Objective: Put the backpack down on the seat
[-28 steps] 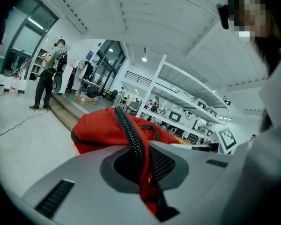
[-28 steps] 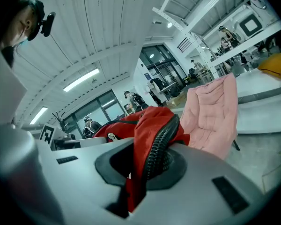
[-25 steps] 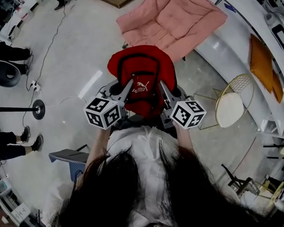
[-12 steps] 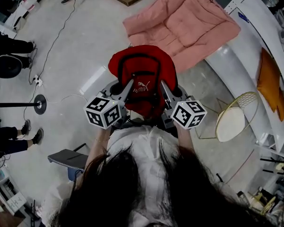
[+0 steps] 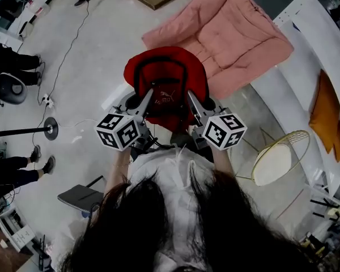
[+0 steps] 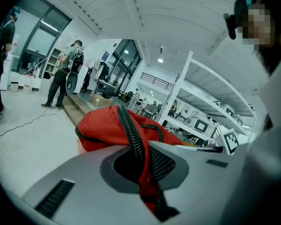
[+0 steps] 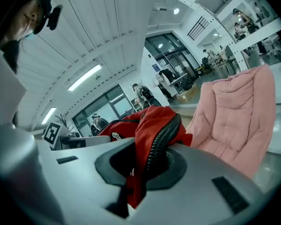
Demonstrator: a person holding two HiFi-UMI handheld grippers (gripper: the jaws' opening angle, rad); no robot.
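Pale floor, pink seat ahead: you hold the red backpack aloft, left gripper and right gripper jaws clamped on its edges, sharing the weight.

red backpack held by left gripper and right gripper, pink seat just beyond

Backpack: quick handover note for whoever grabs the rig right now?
Left gripper: shut on the red backpack, clamping fabric at its zipper edge.
Right gripper: shut on the backpack's other side.
Backpack hangs in the air between both grippers, in front of the person, short of the pink padded seat.
Done: backpack picked up.
Left: bring it over the seat, lower it, open both jaws.
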